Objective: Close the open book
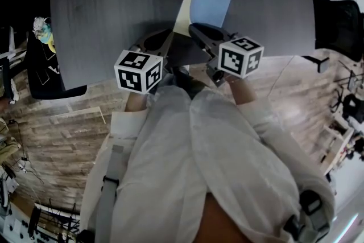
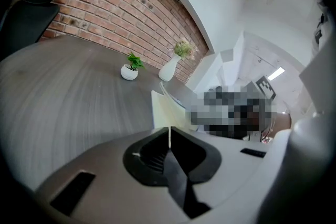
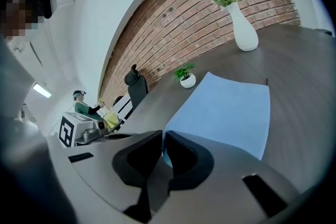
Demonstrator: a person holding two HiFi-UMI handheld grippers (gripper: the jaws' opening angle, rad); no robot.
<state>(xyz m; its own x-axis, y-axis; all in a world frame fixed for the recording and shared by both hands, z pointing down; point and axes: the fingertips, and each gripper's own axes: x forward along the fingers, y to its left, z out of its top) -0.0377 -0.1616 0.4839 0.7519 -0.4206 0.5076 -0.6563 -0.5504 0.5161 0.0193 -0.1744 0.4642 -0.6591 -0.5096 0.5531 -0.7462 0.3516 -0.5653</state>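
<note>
In the head view we see the open book (image 1: 183, 15) on the gray table (image 1: 114, 8), by its near edge, with the blue cover (image 1: 210, 0) on the right. The left gripper (image 1: 166, 37) and the right gripper (image 1: 196, 28) sit side by side at the book's near end.

In the left gripper view we see the jaws shut tight on the thin edge of a cream page (image 2: 163, 110).

In the right gripper view we see the jaws nearly together, pinching the blue cover's edge. A white vase (image 3: 242, 29) and a little plant (image 3: 187, 80) stand by the table's far edge.
</note>
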